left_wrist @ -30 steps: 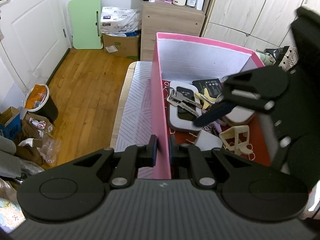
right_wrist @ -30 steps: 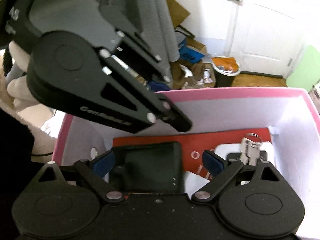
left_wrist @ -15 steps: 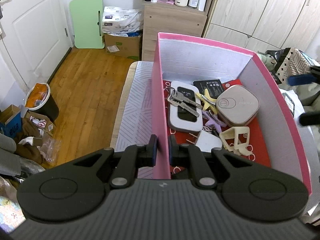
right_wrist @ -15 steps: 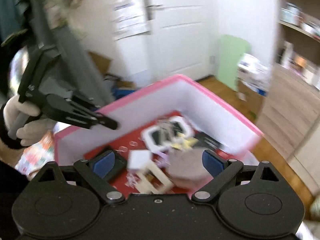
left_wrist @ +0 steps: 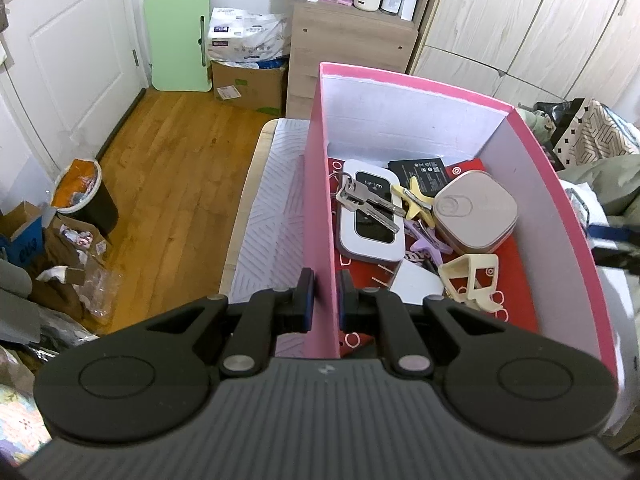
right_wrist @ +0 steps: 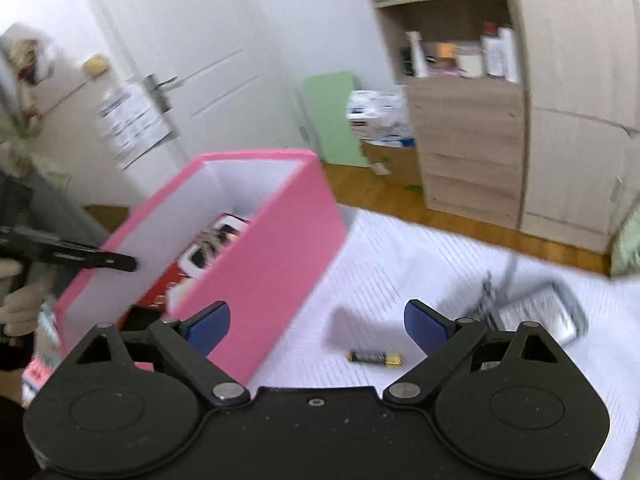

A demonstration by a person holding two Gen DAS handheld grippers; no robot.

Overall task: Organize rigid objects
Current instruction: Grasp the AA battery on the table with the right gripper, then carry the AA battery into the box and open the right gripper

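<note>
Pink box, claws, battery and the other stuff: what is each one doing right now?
Pink box: open on top, its left wall pinched by the left claw.
Right claw: open, holding nothing, outside the box.
Keys: lying on the white device inside the box.
Battery: lying flat on the white cover, outside the box.

The silvery metal object (right_wrist: 532,312) beyond the small black-and-gold battery (right_wrist: 374,357) is smeared by motion blur; the open-topped pink cardboard box's (left_wrist: 318,216) near floor is hidden behind the left gripper (left_wrist: 323,294)
</note>
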